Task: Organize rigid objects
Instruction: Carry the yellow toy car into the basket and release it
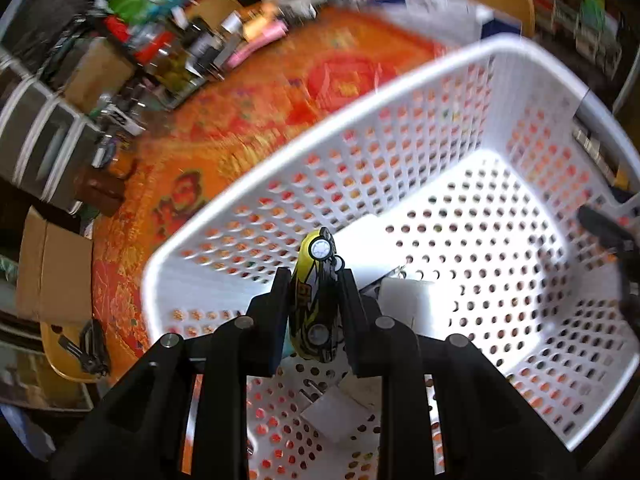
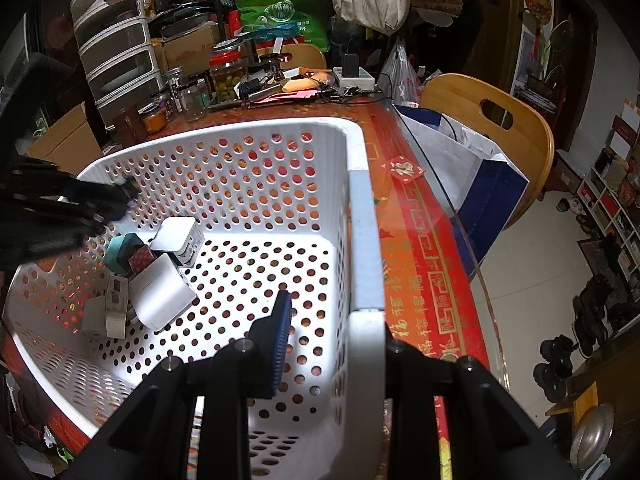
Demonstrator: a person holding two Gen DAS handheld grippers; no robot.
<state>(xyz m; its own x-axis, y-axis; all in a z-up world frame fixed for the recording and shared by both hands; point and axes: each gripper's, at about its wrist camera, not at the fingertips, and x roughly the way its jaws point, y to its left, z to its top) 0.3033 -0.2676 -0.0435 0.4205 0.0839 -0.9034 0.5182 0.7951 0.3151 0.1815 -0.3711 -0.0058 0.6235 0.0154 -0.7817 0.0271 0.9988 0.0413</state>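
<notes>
The left gripper [image 1: 314, 280] is clamped on a small yellow-and-black die-cast toy car [image 1: 314, 300]. The car stands nose-up between the two black fingers [image 1: 280, 292], its side panels pressed against the pads, one white wheel showing above the fingertips and a second wheel lower down between the finger bases. Gripper and car hang above the interior of the white perforated plastic basket [image 1: 400, 92], over the end of the basket nearest this gripper. The left wrist view is motion-blurred outside the gripper.

The right gripper [image 2: 332, 312] pinches the right-hand wall of the same basket [image 2: 362, 240]. The finger with the blue ribbed pad [image 2: 282, 320] sits inside the basket against the wall; the opposite finger is hidden behind the wall's outer face.

On the basket floor, at the left end in the right wrist view, lies a cluster of items: two white plastic charger blocks [image 2: 162, 294], a teal box [image 2: 122, 250] and a small red patterned box [image 2: 141, 259], all touching or just beside one another. The basket rests on a table covered with a red and orange patterned cloth [image 2: 424, 248].
</notes>
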